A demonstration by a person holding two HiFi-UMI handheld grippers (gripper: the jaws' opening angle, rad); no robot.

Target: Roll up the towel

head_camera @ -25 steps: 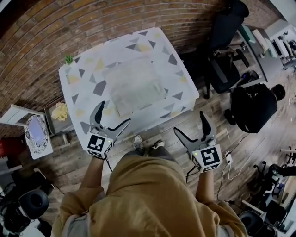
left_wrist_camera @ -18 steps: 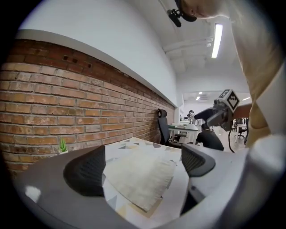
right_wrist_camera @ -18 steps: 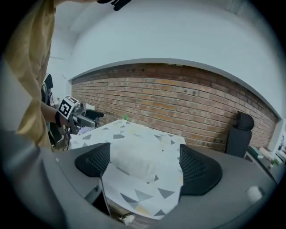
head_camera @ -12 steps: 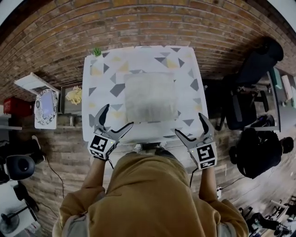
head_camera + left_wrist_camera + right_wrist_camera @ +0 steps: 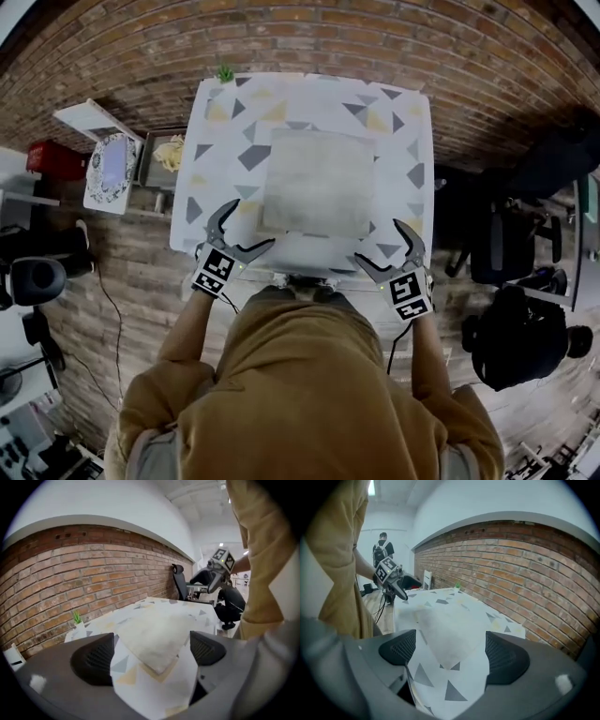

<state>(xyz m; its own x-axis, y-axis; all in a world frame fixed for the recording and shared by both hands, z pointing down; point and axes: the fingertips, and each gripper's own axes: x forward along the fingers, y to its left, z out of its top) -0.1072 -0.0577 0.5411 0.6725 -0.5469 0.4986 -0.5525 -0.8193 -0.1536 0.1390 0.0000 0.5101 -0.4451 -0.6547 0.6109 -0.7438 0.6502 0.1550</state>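
A pale grey towel (image 5: 319,182) lies flat and spread out in the middle of a table (image 5: 220,141) covered with a white cloth printed with grey and yellow triangles. My left gripper (image 5: 246,228) hovers open over the table's near edge, close to the towel's near left corner (image 5: 157,663). Over the near right edge, my right gripper (image 5: 384,247) is open as well, facing the towel's near right corner (image 5: 450,660). Neither touches the towel. Each gripper view shows the other gripper: the right (image 5: 213,571) and the left (image 5: 393,583).
A brick wall (image 5: 309,37) runs behind the table. A small green plant (image 5: 224,72) stands at the table's far left corner. Left of the table are a white side stand (image 5: 111,164) and a yellow cloth (image 5: 171,153). Office chairs (image 5: 511,239) and a crouching person (image 5: 511,342) are at the right.
The head view has swung so the table now sits centred ahead. Both grippers have come forward to the table's near edge, still open.
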